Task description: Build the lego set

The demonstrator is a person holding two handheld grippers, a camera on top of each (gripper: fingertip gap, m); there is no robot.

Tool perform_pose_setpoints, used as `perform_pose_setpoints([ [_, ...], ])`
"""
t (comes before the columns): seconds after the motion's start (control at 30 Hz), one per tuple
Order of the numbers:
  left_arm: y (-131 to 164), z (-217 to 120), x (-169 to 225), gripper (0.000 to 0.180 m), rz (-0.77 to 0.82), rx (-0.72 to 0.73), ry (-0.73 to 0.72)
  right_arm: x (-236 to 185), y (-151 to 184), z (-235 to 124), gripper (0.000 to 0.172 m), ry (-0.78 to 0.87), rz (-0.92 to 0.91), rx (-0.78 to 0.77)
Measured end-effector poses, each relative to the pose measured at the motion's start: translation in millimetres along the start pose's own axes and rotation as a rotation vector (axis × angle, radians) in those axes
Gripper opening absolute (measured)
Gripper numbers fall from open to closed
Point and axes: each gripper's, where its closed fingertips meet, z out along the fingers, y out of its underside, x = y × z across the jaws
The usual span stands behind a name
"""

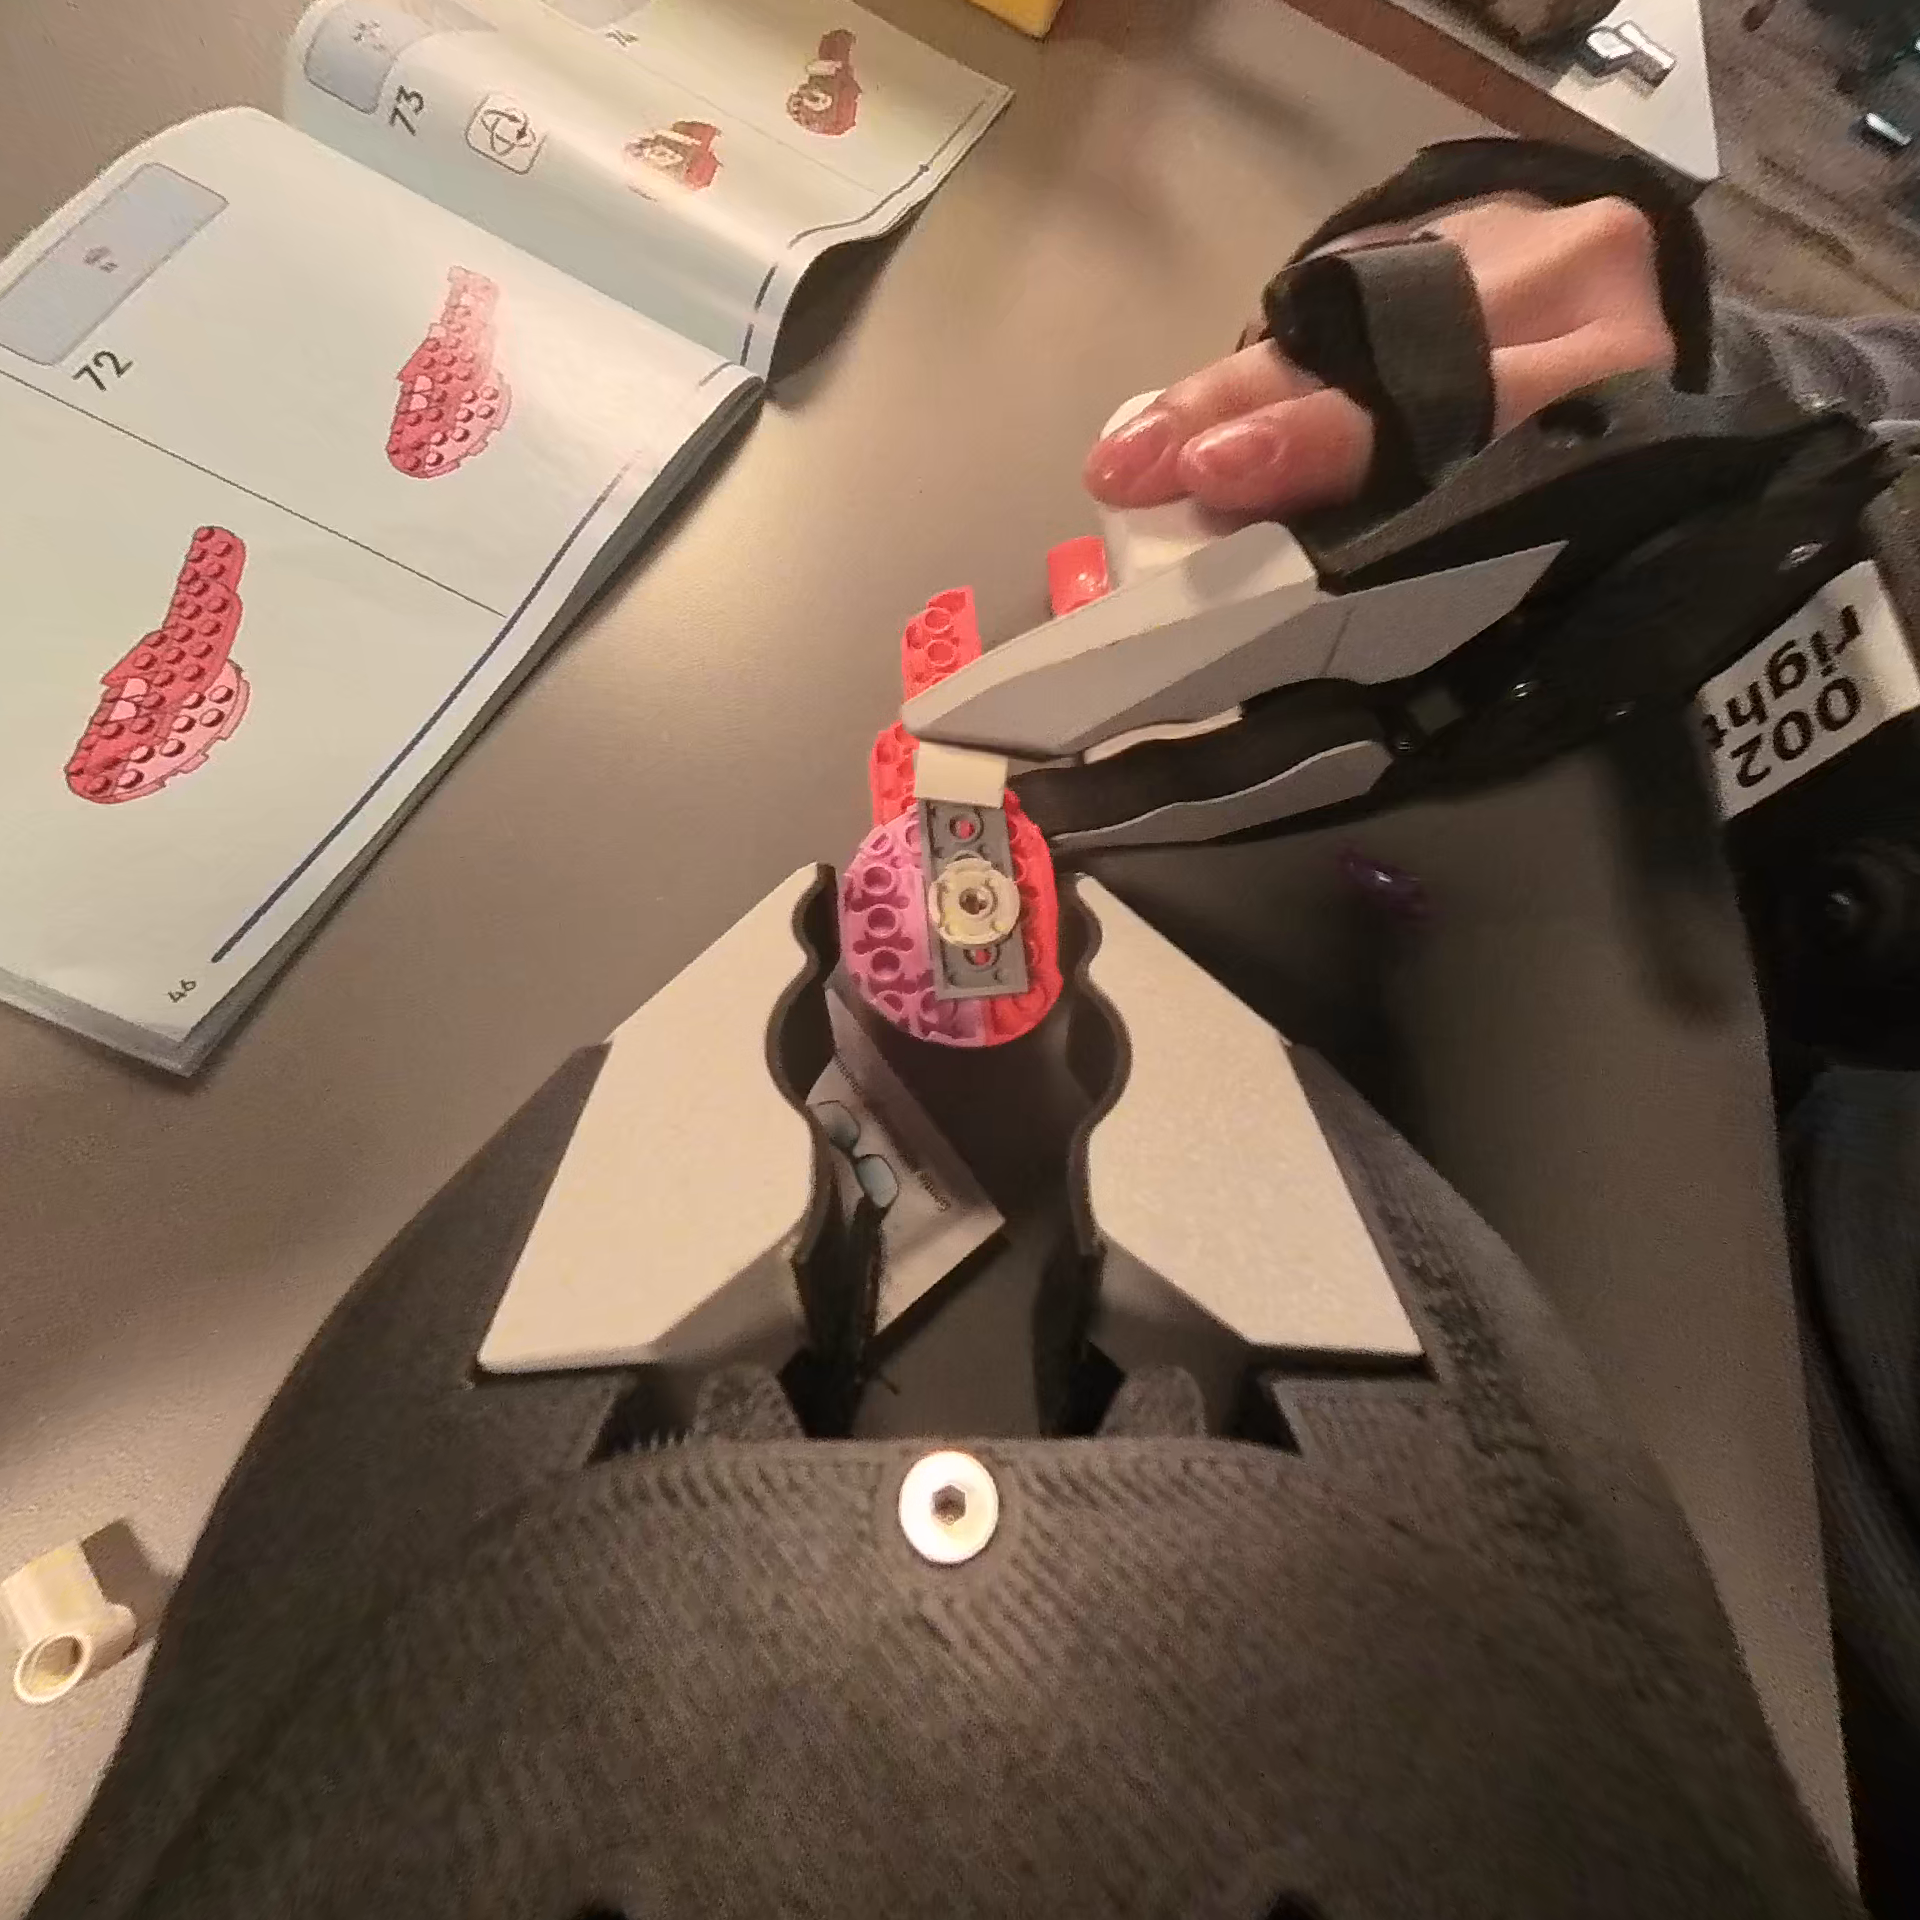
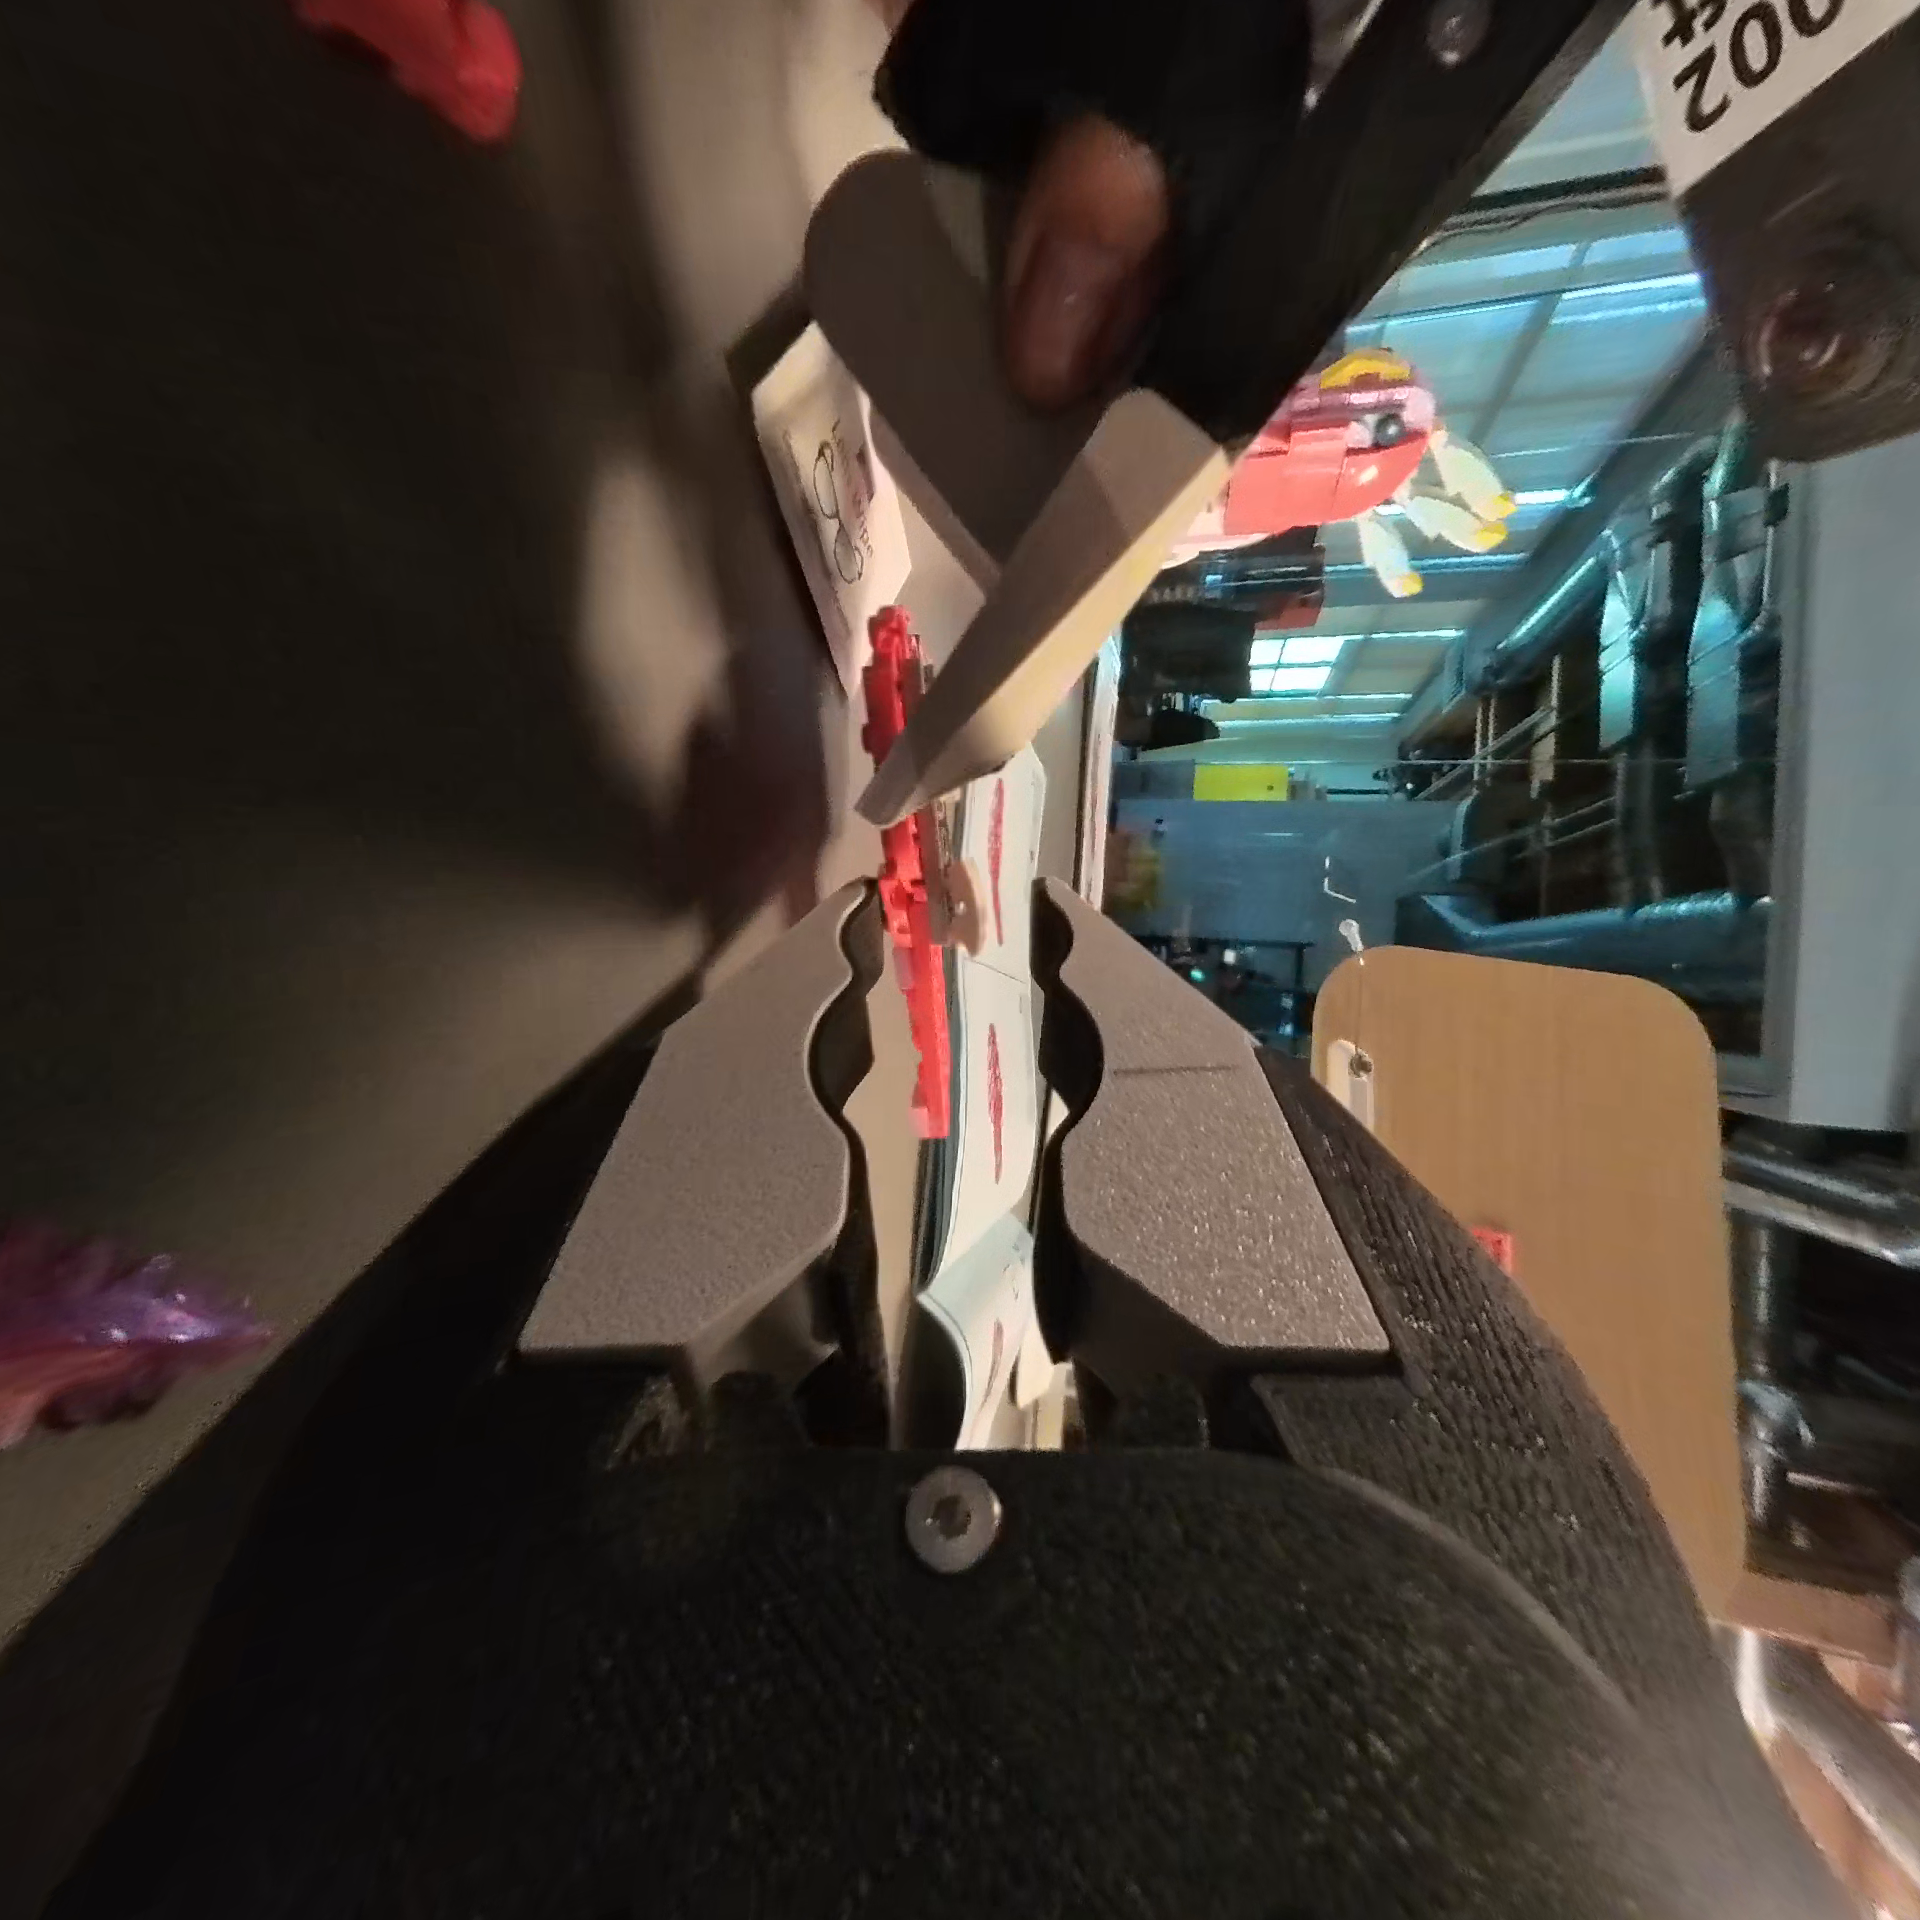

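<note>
My left gripper [image 1: 951,899] is shut on a flat red and pink brick assembly [image 1: 888,935] and holds it upright above the table. A grey plate [image 1: 961,831] with a round tan plate [image 1: 971,902] sits on the assembly's face. My right gripper [image 1: 982,774] reaches in from the right, its fingers on either side of the assembly's upper part, and a small cream piece [image 1: 961,774] lies under its upper fingertip. In the right wrist view the assembly [image 2: 914,997] stands edge-on between my right gripper's [image 2: 956,899] fingers. The left pad [image 2: 847,935] is against it. The right pad [image 2: 1055,935] stands apart.
An open instruction booklet [image 1: 364,468] lies on the grey table [image 1: 623,831] at the left. A tan connector piece [image 1: 62,1621] lies at the near left and a purple translucent piece [image 1: 1377,883] at the right. A built red model [image 2: 1340,457] and a wooden board [image 2: 1507,1143] show behind. Only a small space, under 4 cm, lies between the two pairs of fingers.
</note>
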Motion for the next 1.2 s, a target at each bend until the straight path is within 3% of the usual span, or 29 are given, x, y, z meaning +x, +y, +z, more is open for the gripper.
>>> perform_pose_setpoints([
  [0.57, -2.8, -7.1, 7.6, 0.041, -0.033, 0.030, 0.087, -4.1, 5.2, -6.5, 0.012, -0.032, 0.069, 0.052],
  [0.87, -2.5, -5.7, 7.2, 0.041, -0.055, 0.029, 0.090, -1.3, 5.4, -6.0, 0.014, -0.005, 0.073, 0.041],
  [1.03, -2.4, -5.7, 7.3, 0.041, -0.044, 0.027, 0.085, 3.8, 5.3, -6.5, 0.031, 0.018, 0.088, 0.046],
  [1.2, -6.9, -6.4, 11.4, 0.041, -0.050, 0.051, 0.110, 3.3, -1.3, -5.8, 0.024, 0.024, 0.090, 0.070],
])
